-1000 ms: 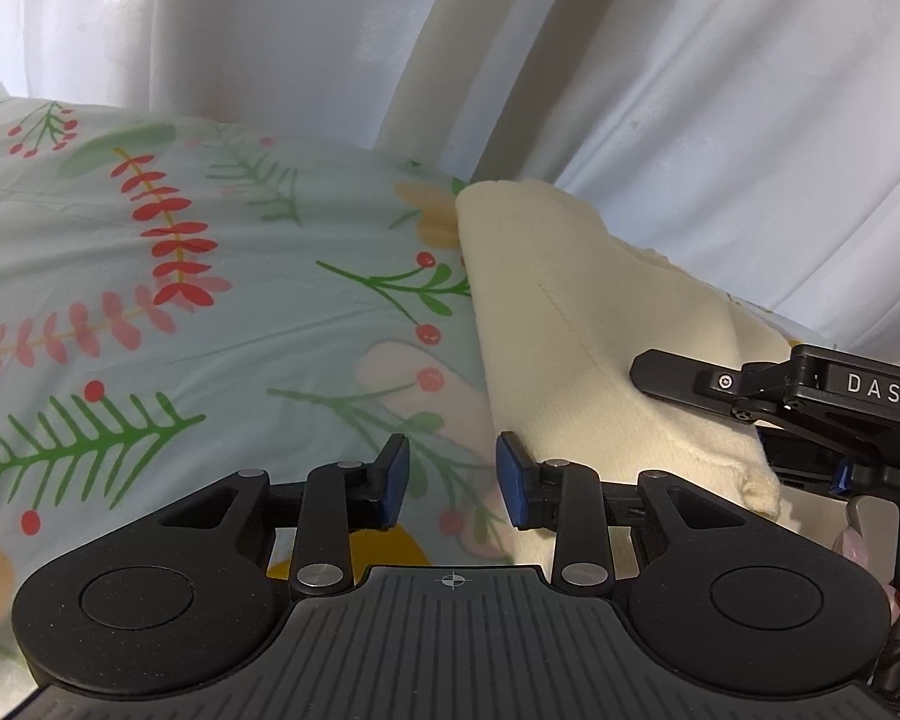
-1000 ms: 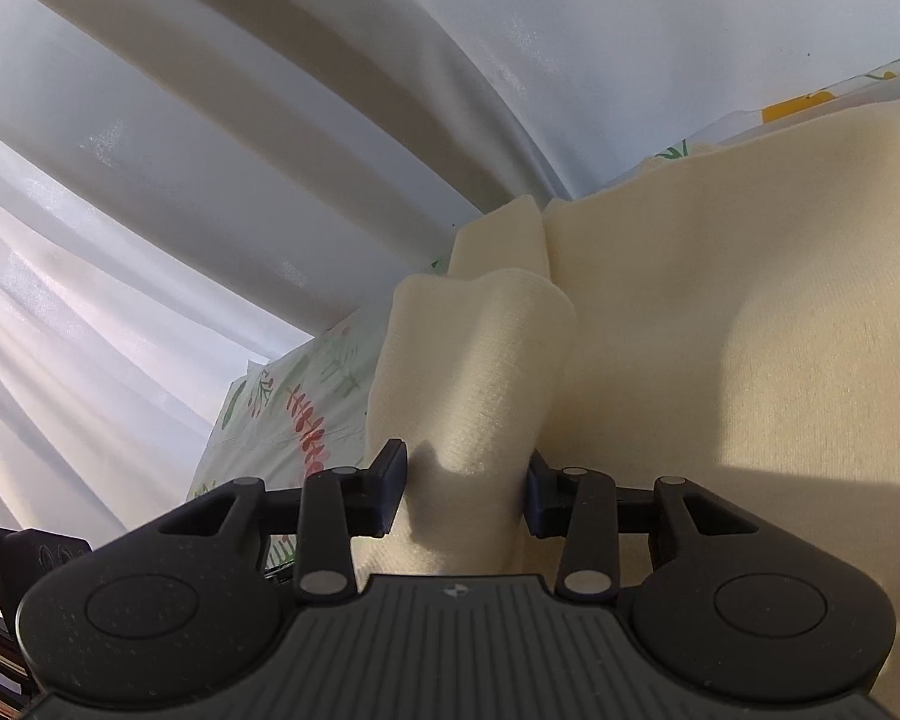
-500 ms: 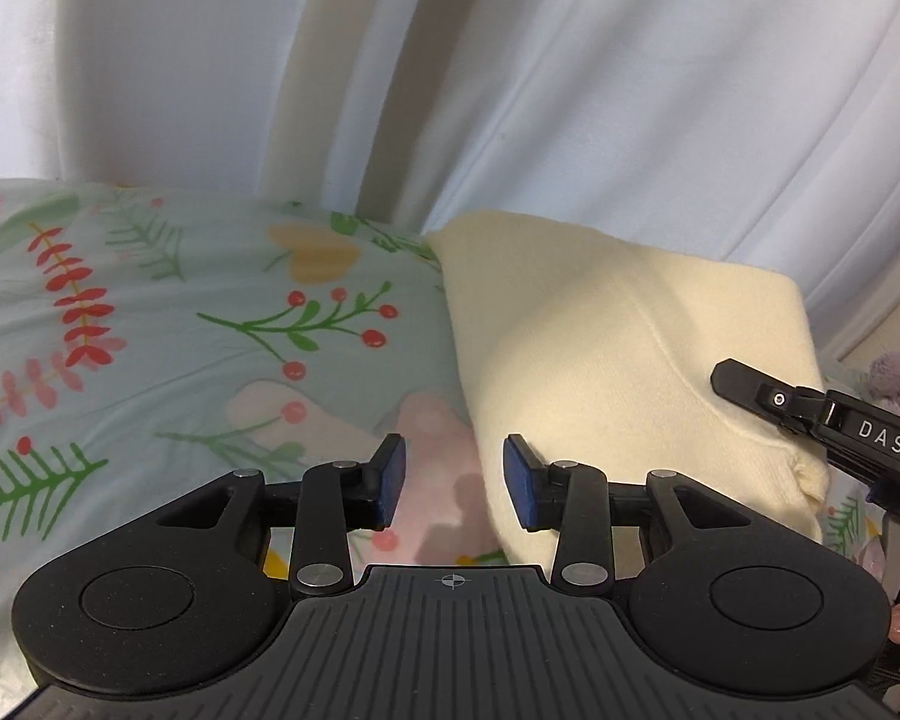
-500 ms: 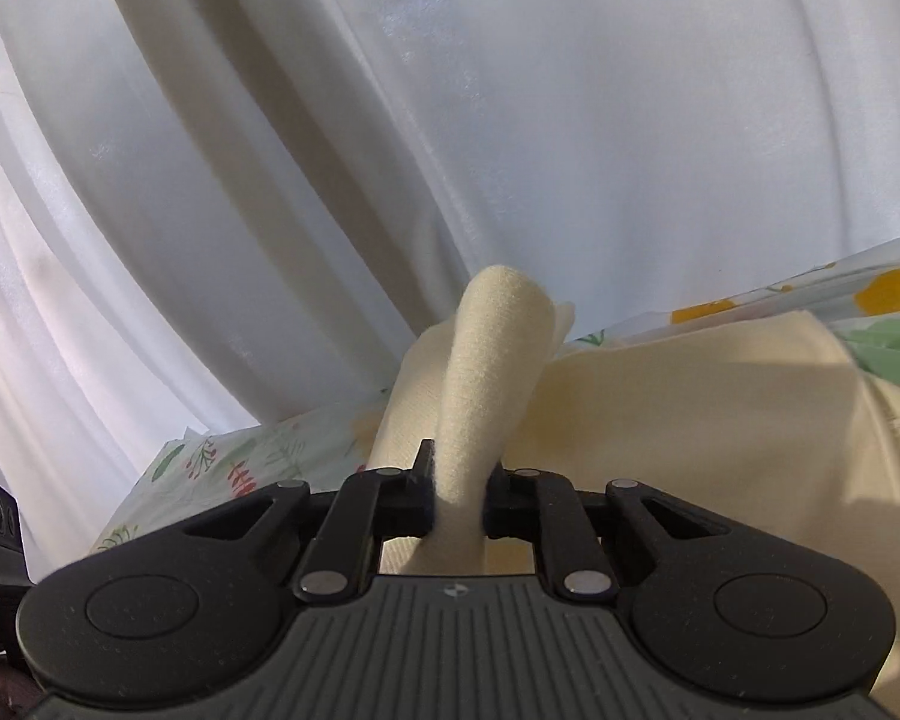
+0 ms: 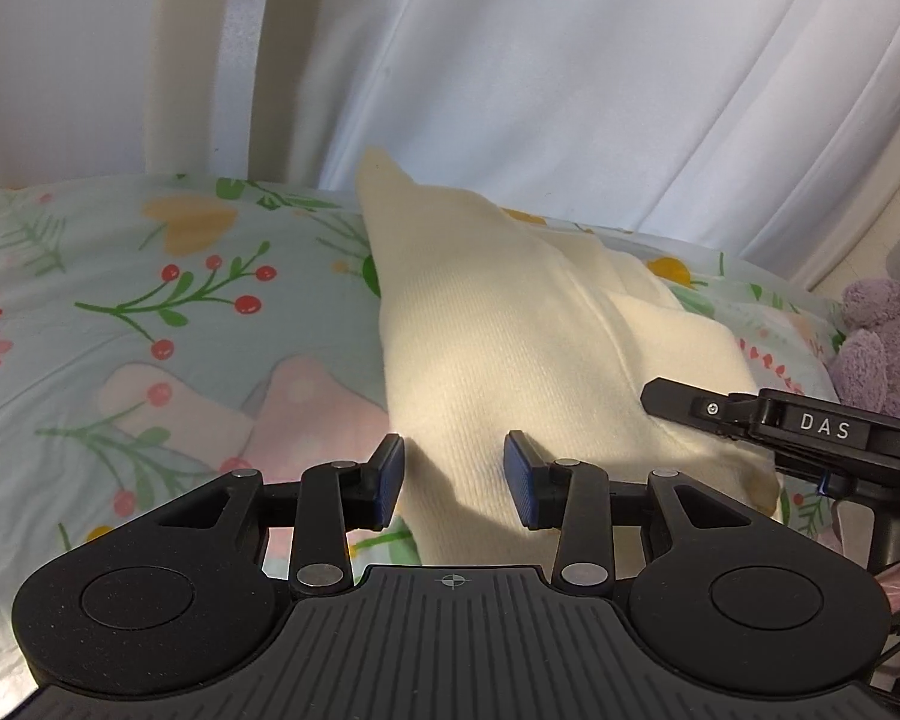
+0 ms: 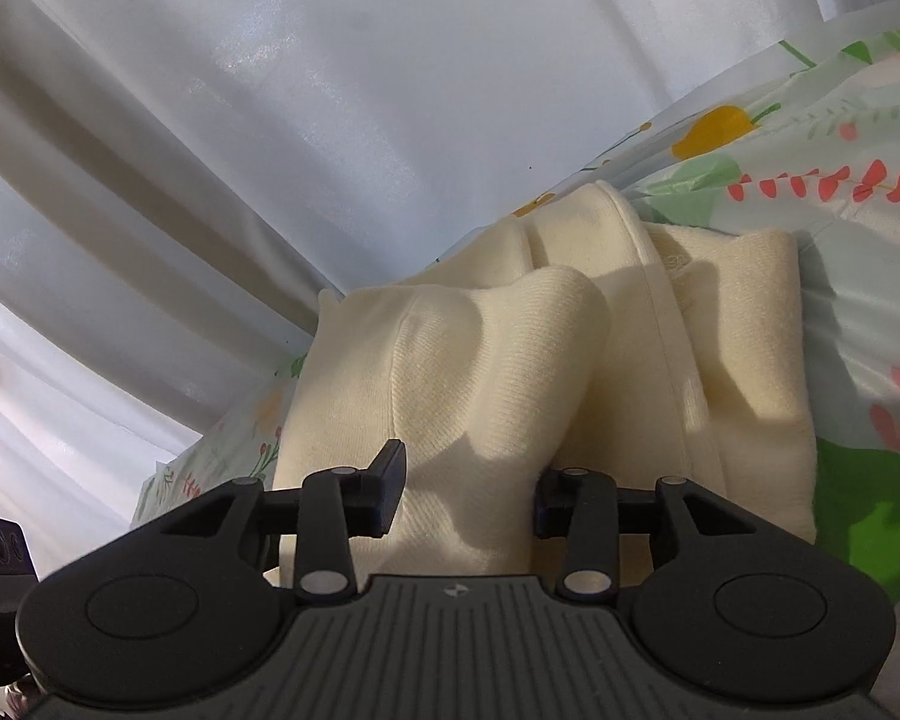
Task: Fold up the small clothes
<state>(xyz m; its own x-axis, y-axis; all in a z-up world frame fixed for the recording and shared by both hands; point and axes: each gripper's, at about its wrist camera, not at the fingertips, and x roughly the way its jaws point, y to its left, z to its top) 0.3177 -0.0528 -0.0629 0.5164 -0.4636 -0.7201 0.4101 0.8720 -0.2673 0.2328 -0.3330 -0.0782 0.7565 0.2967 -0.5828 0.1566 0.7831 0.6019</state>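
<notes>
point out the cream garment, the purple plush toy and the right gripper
cream garment [image 5: 510, 360], left wrist view, middle of its ribbed top panel
purple plush toy [image 5: 888, 342], left wrist view, fuzzy body
right gripper [image 6: 468, 483], right wrist view, midway between fingertips

- The garment [image 5: 510, 348] is laid on the bed [image 5: 150, 312].
- The curtain [image 5: 510, 72] is hung behind the garment.
- A plush toy [image 5: 882, 336] is seen right of the garment.

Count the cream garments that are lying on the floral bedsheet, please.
1. One cream garment lies folded on the floral bedsheet, in front of both tongs. The pink shape beside it looks like part of the print; anything beneath the garment is hidden.
</notes>
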